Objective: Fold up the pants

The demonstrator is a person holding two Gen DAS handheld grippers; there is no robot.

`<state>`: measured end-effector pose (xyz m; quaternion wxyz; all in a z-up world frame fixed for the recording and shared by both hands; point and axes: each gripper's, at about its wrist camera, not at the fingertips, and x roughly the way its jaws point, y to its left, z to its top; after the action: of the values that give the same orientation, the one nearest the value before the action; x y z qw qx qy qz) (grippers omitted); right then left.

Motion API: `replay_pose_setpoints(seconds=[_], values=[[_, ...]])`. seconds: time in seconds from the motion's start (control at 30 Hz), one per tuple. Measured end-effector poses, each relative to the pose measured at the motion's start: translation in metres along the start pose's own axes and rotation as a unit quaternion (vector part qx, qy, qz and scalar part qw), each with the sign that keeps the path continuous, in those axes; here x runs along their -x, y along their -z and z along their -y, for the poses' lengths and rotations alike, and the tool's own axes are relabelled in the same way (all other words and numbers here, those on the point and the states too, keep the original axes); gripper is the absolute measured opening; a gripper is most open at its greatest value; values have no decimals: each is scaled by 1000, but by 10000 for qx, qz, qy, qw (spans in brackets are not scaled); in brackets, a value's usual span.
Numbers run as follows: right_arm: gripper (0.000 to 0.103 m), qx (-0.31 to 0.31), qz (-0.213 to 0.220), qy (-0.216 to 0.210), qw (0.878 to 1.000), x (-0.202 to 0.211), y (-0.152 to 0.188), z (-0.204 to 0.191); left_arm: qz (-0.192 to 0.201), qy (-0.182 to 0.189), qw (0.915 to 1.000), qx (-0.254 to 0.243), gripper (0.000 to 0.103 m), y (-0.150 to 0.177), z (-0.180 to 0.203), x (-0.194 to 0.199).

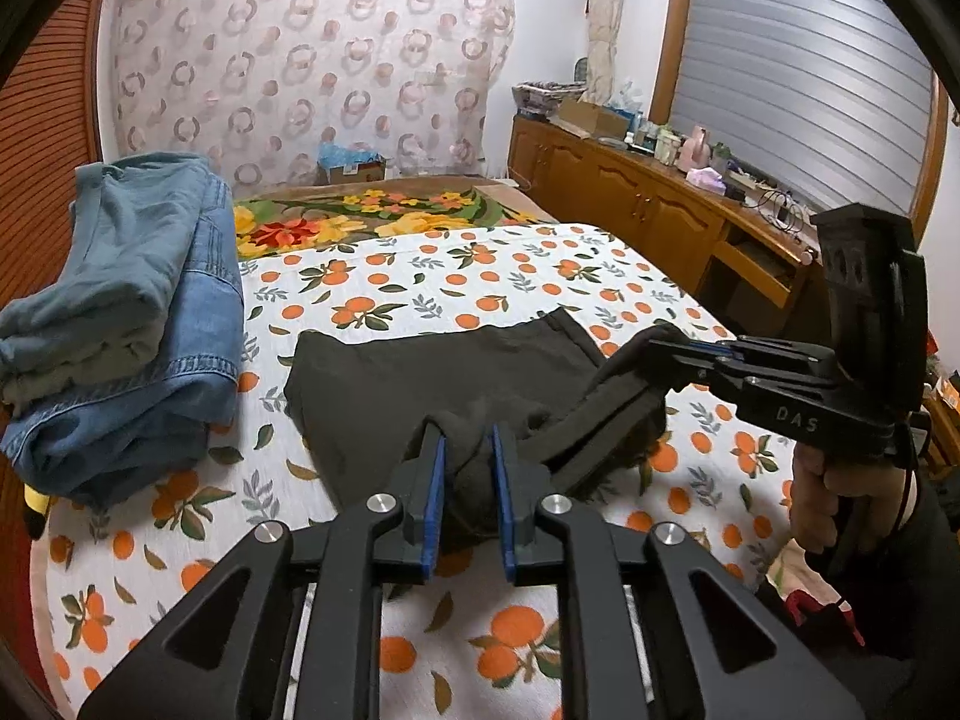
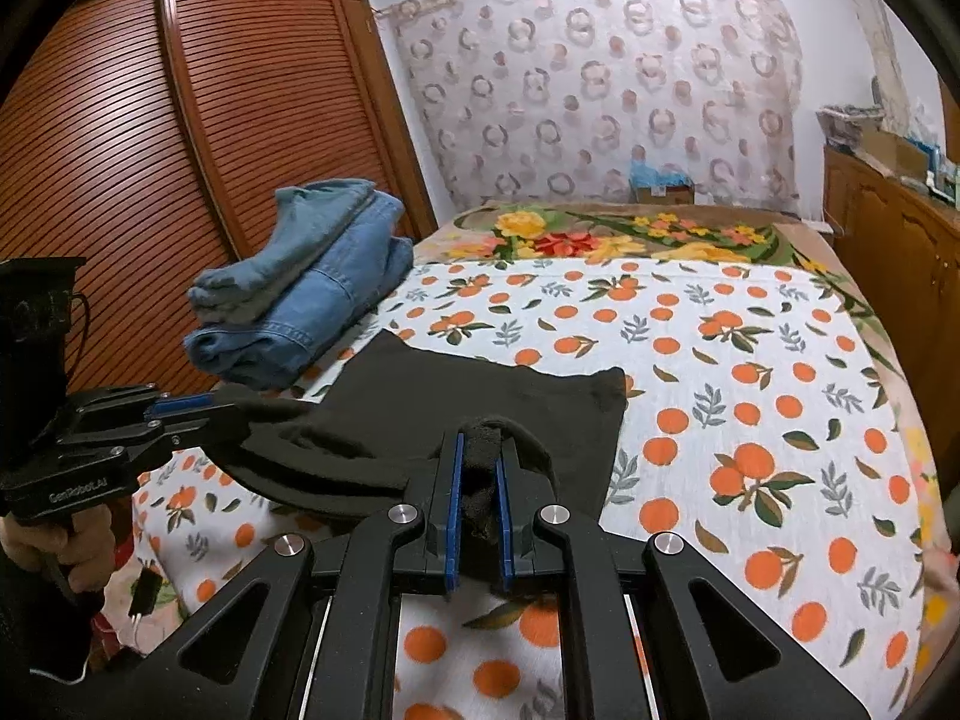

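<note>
bed (image 2: 720, 396) — black pants (image 2: 480, 396), folded jeans (image 2: 300, 312)

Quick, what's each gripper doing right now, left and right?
Left gripper: closed on the black pants.
Right gripper: closed on the black pants too.

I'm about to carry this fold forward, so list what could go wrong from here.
1. Each gripper pinches only a small bunch of the black pants: the left gripper and the right gripper may let the cloth slip mid-fold.
2. The cloth sags between the two grips, so the fold may land crooked or wrinkled on the orange-print sheet.
3. The stack of folded jeans lies close on the left; a wide sweep could knock it.
</note>
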<state>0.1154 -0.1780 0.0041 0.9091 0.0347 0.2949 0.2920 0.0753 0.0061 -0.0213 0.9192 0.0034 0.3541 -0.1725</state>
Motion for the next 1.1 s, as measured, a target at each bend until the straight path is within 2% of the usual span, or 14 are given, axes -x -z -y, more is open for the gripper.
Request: replay_pose_setpoints(seconds=[0.17,0.23,0.27,0.4,0.5,0.67,0.87,1.1], values=[[9,32,-91,83,9999,-20,-6,3,-13,-7,10000,67,30,-3,-6,-8],[9,38,-117,108,9999,-27,-9,5,27,93,9999,135,36,-3,-9,-7],[9,46,-130,120,9998,-30,-10,4,72,116,9998,161,43,-3,-10,-5],[9,114,-174,218,9995,-45,-16,5,108,74,9998,138,47,-2,-13,-3],[14,102,-213,233,9994,-50,-16,5,79,10,9999,124,47,2,-15,-4],[38,11,-141,324,9994,-42,-15,11,-67,-90,9996,248,47,16,-26,-8],[38,137,-88,415,9990,-16,-2,16,-407,-151,9987,268,47,30,-32,-25],[38,222,-582,205,9978,-20,22,18,-630,-105,9976,259,47,38,-33,-41]])
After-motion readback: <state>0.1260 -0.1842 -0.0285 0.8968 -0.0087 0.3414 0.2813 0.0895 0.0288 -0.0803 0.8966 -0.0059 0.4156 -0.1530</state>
